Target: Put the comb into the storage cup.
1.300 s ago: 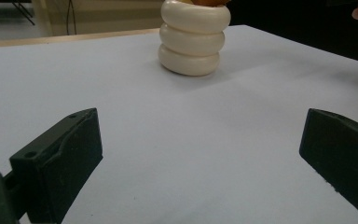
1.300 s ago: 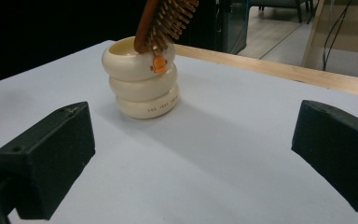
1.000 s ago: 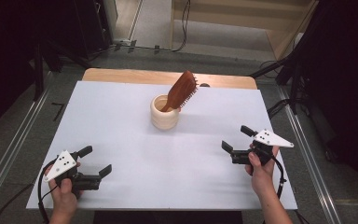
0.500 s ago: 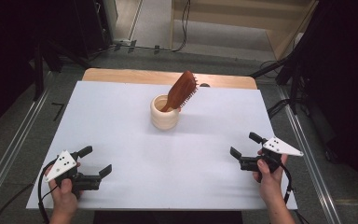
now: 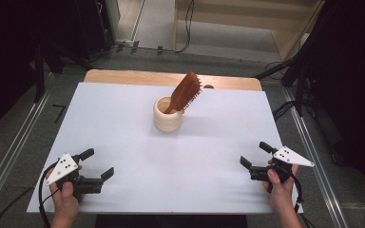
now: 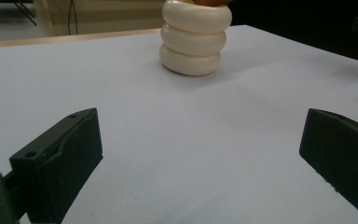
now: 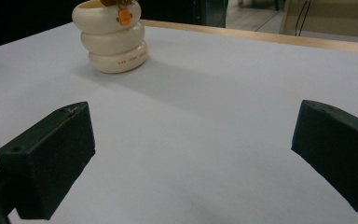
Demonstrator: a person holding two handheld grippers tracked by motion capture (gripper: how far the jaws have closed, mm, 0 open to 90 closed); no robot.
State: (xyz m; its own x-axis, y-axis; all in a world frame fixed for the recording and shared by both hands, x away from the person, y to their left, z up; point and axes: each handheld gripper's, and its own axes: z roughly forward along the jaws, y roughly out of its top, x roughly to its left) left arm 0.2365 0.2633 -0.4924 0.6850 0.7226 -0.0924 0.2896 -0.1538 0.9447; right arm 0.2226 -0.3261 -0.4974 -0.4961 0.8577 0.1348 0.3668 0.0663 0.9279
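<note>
A cream ribbed cup (image 5: 167, 115) stands at the back middle of the white table (image 5: 123, 128). A brown wooden hairbrush (image 5: 185, 91) leans in it, head up and to the right. The same cup (image 6: 195, 37) appears far ahead in the left gripper view, and as the cup (image 7: 112, 42) with an orange mark in the right gripper view. My left gripper (image 5: 98, 162) rests open near the front left corner, nothing between its jaws. My right gripper (image 5: 255, 154) is open near the front right edge, also holding nothing.
A wooden strip (image 5: 123, 77) runs along the table's far edge. Dark stands and cables (image 5: 285, 109) sit on the floor beyond and to the right. Metal rails (image 5: 9, 152) flank the table on both sides.
The right gripper has drawn back toward the front right edge and lower on the table. The left gripper, cup and brush have stayed put.
</note>
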